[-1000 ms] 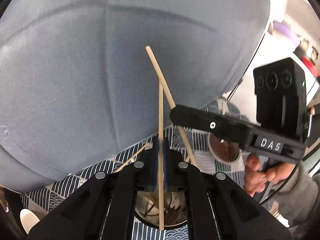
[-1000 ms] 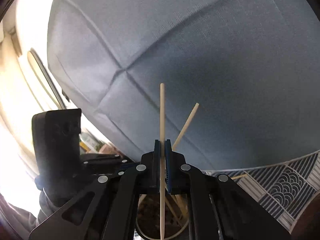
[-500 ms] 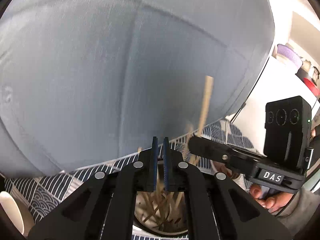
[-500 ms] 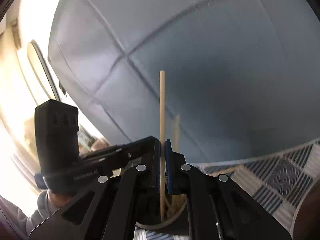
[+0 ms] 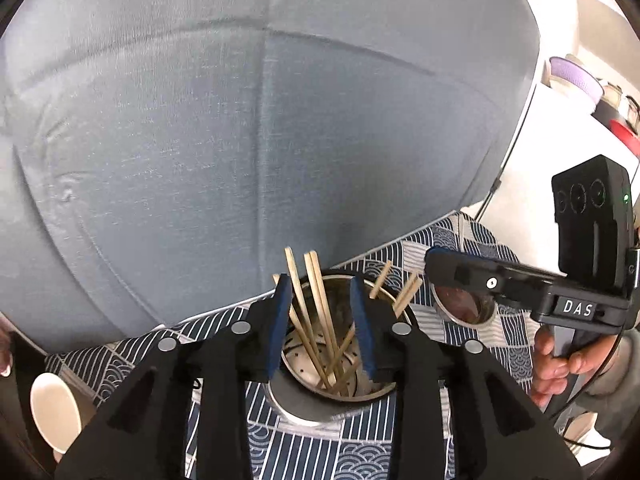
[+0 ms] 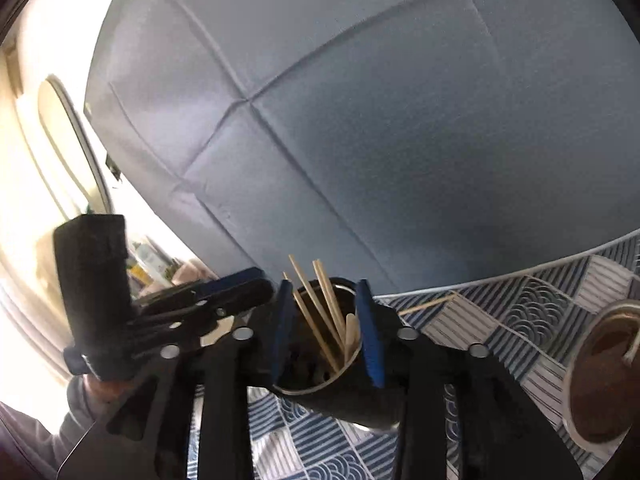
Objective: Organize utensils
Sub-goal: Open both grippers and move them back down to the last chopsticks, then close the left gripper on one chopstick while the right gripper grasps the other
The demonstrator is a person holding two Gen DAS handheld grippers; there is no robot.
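Both claws were spreading over the metal cup [image 5: 332, 396] on the patterned table [image 5: 460, 248], nothing between their pads: the left claw [image 5: 320, 324] and right claw [image 6: 326, 330]. The chopsticks [image 5: 316, 320] stood inside. Next, probably, a stray stick [image 6: 426, 305] lying far right.

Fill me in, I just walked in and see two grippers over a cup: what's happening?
A person is sorting wooden chopsticks into a metal holder cup on a blue patterned tablecloth, holding a gripper in each hand. The left gripper and the right gripper are both above the cup, jaws opening, with nothing pinched; the sticks behind them stand loose in the cup. A second metal cup sits nearby, and one chopstick lies on the cloth.
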